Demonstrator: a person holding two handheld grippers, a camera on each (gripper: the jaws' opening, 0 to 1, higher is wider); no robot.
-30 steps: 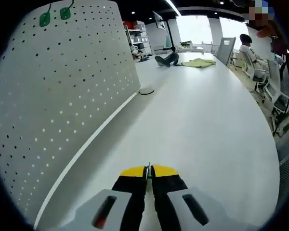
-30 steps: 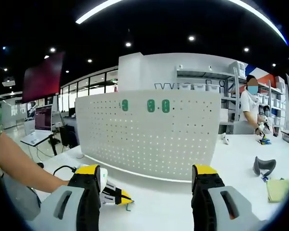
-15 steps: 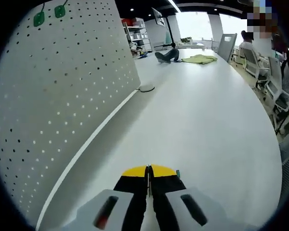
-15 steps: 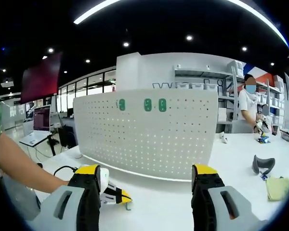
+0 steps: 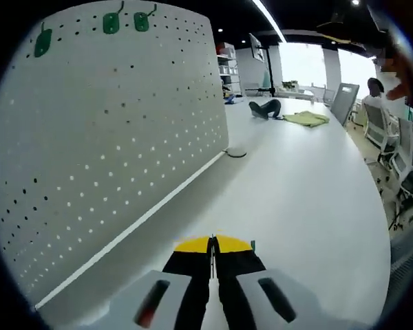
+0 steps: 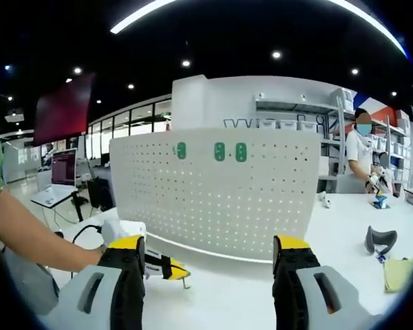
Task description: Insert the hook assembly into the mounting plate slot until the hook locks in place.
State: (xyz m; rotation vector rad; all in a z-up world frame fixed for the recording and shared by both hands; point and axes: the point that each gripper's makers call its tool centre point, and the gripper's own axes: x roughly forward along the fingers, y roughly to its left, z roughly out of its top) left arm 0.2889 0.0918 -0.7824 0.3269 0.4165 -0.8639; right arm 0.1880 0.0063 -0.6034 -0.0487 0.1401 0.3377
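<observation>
Left tool view. The left tool (image 5: 212,246) has its yellow-tipped jaws pressed together over the white counter (image 5: 310,179); a thin metal sliver and a speck of green show at the tips, which suggests it is pinching the hook, though most of the part is hidden. To the left stands the white perforated board (image 5: 103,137), upright on the counter, with three green hooks (image 5: 111,23) already seated in its top row. A yellow-green cloth (image 5: 306,118) lies far down the counter.

Right tool view. The left tool (image 6: 166,269) enters from the left, a person's forearm (image 6: 34,237) behind it, with a small bent wire hook (image 6: 185,283) hanging from its tip, low and in front of the board (image 6: 220,196), well below the seated green hooks (image 6: 219,151). The right tool (image 6: 210,260) has its jaws spread wide and holds nothing.

Handling, as a judgement. The hook looks light, small and stiff (a wire stem with a green plastic head), so it should neither sag nor crush, but it could twist or slip between smooth pads. Hold it by the head or upper stem, leaving the bent end free to enter a hole. The thin board may rock when pushed; the free tool could steady it.
</observation>
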